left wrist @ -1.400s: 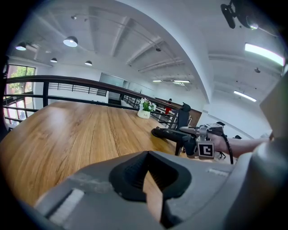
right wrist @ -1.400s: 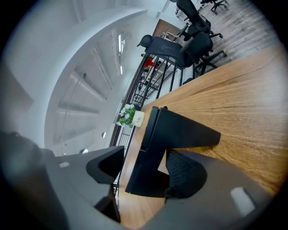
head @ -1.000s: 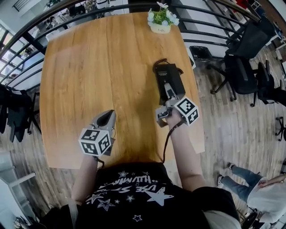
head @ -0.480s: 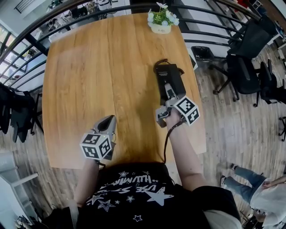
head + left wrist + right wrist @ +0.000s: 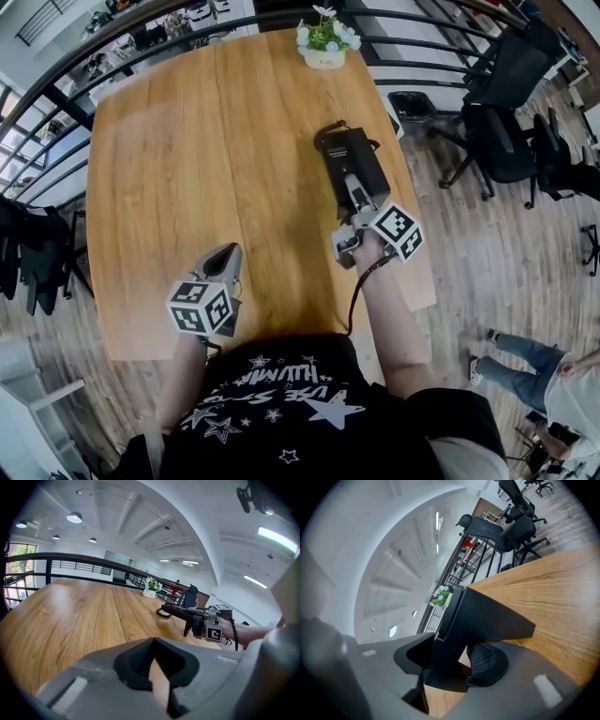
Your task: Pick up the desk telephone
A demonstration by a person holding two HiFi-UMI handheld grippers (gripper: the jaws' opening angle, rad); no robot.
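Observation:
The black desk telephone (image 5: 349, 159) lies lengthwise on the right side of the wooden table (image 5: 187, 169). My right gripper (image 5: 361, 195) grips its near end. In the right gripper view the pads press on both sides of the telephone (image 5: 478, 616), and the jaws have just been closing on it. From the left gripper view the telephone (image 5: 176, 612) reaches from my right gripper (image 5: 192, 617) towards the table's far side. My left gripper (image 5: 223, 253) hovers over the table's front left, its jaws together with nothing in them (image 5: 157, 679).
A white pot of flowers (image 5: 324, 39) stands at the table's far edge. A black railing (image 5: 441, 47) runs behind the table. Office chairs (image 5: 506, 131) stand to the right, and a person (image 5: 553, 384) is on the floor at lower right.
The head view has shifted slightly. Both grippers and the telephone keep about the same places on the table.

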